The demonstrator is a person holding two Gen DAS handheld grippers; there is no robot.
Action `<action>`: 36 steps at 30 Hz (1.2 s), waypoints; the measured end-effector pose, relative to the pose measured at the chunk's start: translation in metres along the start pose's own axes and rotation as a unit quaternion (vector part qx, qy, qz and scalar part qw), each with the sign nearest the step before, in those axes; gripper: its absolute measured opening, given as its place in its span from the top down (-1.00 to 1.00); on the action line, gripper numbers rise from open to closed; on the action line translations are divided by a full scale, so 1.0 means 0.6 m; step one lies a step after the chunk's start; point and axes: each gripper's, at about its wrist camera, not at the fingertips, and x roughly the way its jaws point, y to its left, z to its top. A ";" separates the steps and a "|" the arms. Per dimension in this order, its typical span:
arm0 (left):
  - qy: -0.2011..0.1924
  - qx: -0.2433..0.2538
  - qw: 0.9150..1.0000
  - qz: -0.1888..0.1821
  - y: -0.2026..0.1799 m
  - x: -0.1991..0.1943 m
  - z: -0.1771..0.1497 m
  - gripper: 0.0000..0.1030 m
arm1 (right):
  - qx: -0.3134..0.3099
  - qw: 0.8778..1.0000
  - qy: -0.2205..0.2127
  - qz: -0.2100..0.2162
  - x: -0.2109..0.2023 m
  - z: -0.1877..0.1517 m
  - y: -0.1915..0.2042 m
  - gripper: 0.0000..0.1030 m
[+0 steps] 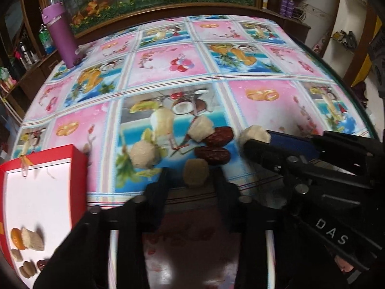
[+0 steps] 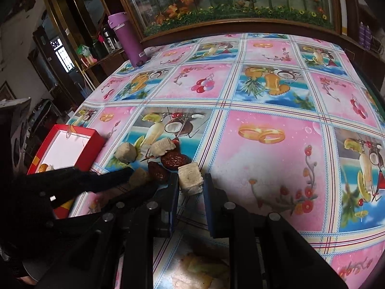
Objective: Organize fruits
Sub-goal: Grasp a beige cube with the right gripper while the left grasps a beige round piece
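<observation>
My left gripper (image 1: 192,168) hangs low at the table's near edge, jaws narrow around a tan fruit chunk (image 1: 195,175). Cloth shows on both sides of the chunk, so the pads are not pressing it. My right gripper (image 2: 191,185) is shut on a pale cube of fruit (image 2: 191,178), which rests on the cloth. Two dark red dates (image 1: 219,136) (image 1: 211,155) lie just beyond. Two pale chunks (image 1: 144,154) (image 1: 201,128) lie nearby. A red box (image 1: 79,168) with a white inside stands at the left and holds several fruit pieces.
A tall purple bottle (image 1: 61,38) stands at the far left corner of the table. The patterned tablecloth (image 1: 264,72) stretches away to a wooden-framed glass cabinet (image 1: 168,4). The table's near edge runs under my left fingers.
</observation>
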 end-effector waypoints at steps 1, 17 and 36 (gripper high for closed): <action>-0.001 0.000 1.000 -0.003 -0.002 0.000 0.000 0.47 | 0.001 1.000 -0.001 0.000 -0.001 -0.001 -0.001 0.65; -0.077 -0.025 0.997 -0.001 0.035 -0.134 -0.052 0.55 | 0.030 0.998 -0.030 0.046 -0.044 -0.017 0.025 0.65; -0.094 -0.183 0.971 0.122 0.301 -0.281 -0.288 0.54 | -0.130 0.981 0.005 0.144 -0.035 -0.081 0.352 0.66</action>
